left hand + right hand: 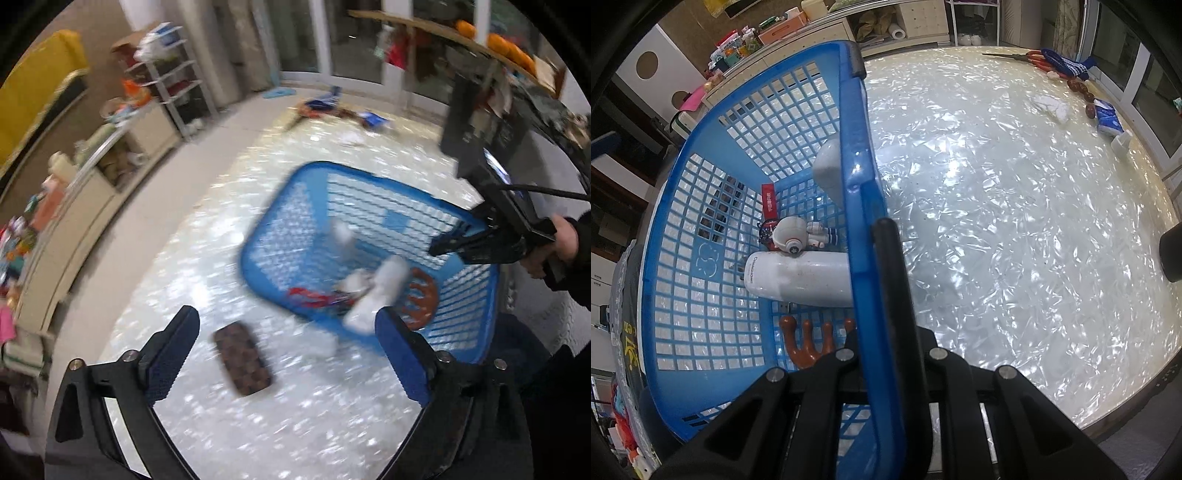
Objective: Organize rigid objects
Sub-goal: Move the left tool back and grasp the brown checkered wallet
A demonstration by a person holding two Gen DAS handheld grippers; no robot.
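Your right gripper [875,295] is clamped on the rim of the blue basket [701,266], centre of its frame; inside lie a white bottle [798,277], an astronaut toy [792,236] and a brown massager [809,343]; your left gripper [284,354] gapes wide, holding nothing, a brown case [243,363] on the table [1015,221] between its fingers, low in frame.

Left claw [286,349] sits wide open at the bottom of the frame, brown checkered case [243,358] on the table [207,251] between its fingers. Blurry blue basket [369,258] center-right, right claw [437,248] clamped on its rim.
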